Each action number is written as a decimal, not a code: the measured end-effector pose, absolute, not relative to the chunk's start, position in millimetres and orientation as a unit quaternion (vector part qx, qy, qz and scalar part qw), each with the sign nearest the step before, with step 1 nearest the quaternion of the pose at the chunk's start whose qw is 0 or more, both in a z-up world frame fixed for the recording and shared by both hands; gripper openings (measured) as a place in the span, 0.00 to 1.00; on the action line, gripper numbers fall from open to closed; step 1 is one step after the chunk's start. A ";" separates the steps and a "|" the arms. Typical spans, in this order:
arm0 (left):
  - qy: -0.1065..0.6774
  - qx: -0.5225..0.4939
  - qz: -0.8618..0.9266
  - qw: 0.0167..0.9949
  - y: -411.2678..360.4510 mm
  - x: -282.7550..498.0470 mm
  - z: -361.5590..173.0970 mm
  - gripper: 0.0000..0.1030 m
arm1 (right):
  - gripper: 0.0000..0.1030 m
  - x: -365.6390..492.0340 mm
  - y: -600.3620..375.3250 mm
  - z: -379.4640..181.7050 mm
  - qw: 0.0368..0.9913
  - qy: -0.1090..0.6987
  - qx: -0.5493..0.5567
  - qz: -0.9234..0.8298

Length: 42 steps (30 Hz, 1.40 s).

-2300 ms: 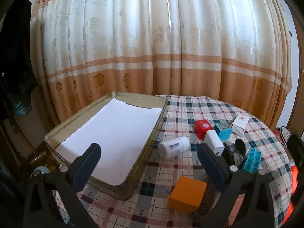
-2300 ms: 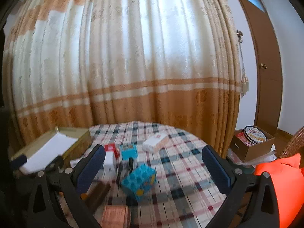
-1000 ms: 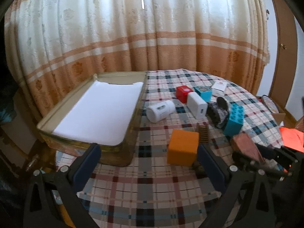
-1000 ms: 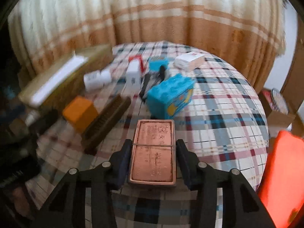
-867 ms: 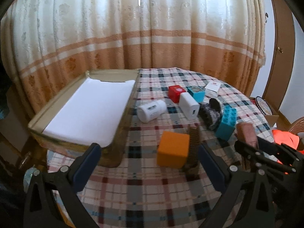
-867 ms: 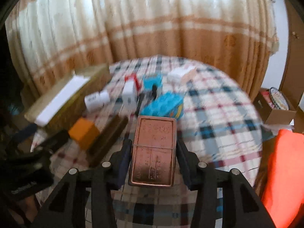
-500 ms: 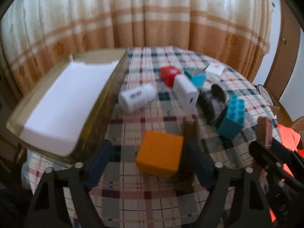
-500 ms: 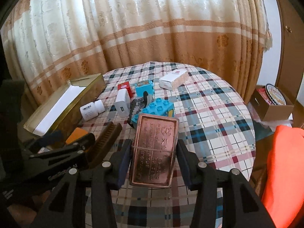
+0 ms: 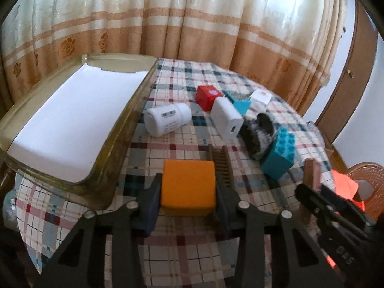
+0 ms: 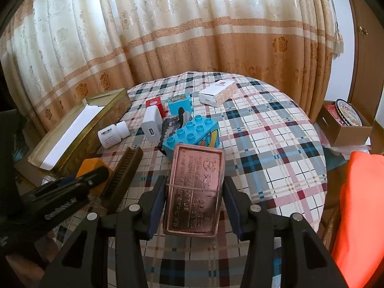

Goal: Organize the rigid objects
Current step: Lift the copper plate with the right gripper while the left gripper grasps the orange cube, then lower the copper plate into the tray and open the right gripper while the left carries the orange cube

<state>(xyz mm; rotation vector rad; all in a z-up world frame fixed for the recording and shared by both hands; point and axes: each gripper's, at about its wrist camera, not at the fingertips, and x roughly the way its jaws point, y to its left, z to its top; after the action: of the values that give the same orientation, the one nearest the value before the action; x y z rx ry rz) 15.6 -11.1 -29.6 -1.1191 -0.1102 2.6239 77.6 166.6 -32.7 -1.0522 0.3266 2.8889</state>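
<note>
Left gripper (image 9: 188,200): jaws have just been closing and now stand against both sides of the orange cube-shaped block (image 9: 188,186), which rests on the plaid tablecloth (image 9: 177,252) of the round table. Contact appears made on each flank.

Right gripper (image 10: 194,206): jaws clamped on the flat copper-coloured embossed metal tin (image 10: 195,189), a thin band around its middle, held above the cloth.

Touching the orange block's right side lies a dark brown ridged wooden comb (image 9: 222,165). To the left sits the shallow gold-rimmed rectangular tray (image 9: 112,148), lined with white paper.

Mid-table: a white plastic pill bottle (image 9: 166,120) on its side just beside the tray; a white charger plug (image 9: 226,118); a dark speckled pouch-like item (image 9: 258,135), form unclear; a teal studded building brick (image 9: 279,157).

Farther back: a red cube (image 9: 207,97), a small teal box (image 9: 238,102), a white carton (image 10: 217,92). A cream and orange curtain (image 9: 192,16) hangs behind.
</note>
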 end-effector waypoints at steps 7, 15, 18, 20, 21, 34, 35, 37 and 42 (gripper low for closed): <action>-0.034 -0.370 0.919 0.132 -17.7 21.1 -18.7 0.39 | 0.48 79.6 169.5 -29.6 0.031 0.107 -0.331 0.937; -0.047 -0.361 0.920 0.145 -27.0 29.1 -13.8 0.39 | 0.48 82.4 169.8 -25.0 0.033 0.105 -0.325 0.939; -0.056 -0.348 0.923 0.155 -32.7 34.8 -4.8 0.39 | 0.48 84.0 169.1 -20.3 0.035 0.098 -0.314 0.944; -0.064 -0.336 0.926 0.161 -38.1 38.5 4.0 0.39 | 0.48 84.4 169.7 -17.8 0.034 0.099 -0.310 0.945; -0.066 -0.329 0.928 0.162 -40.1 40.0 8.1 0.39 | 0.48 84.5 169.7 -16.5 0.034 0.099 -0.308 0.946; -0.063 -0.274 0.956 0.084 -87.5 28.3 48.9 0.39 | 0.48 64.4 130.5 37.5 -0.021 0.081 -0.244 0.966; -0.066 -0.276 0.956 0.072 -94.4 23.6 49.1 0.39 | 0.48 59.7 120.7 41.4 -0.031 0.074 -0.239 0.968; -0.063 -0.278 0.957 0.054 -104.3 17.0 48.2 0.39 | 0.48 49.9 102.4 46.1 -0.045 0.062 -0.236 0.969; -0.059 -0.283 0.957 0.011 -126.9 -3.7 42.1 0.39 | 0.48 13.0 59.1 51.2 -0.083 0.057 -0.248 0.964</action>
<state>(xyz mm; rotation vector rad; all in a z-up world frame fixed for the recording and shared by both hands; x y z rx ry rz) -3.7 -126.9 42.1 -0.8832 -0.1847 2.9864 13.0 59.1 51.2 -0.8226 0.1880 3.1977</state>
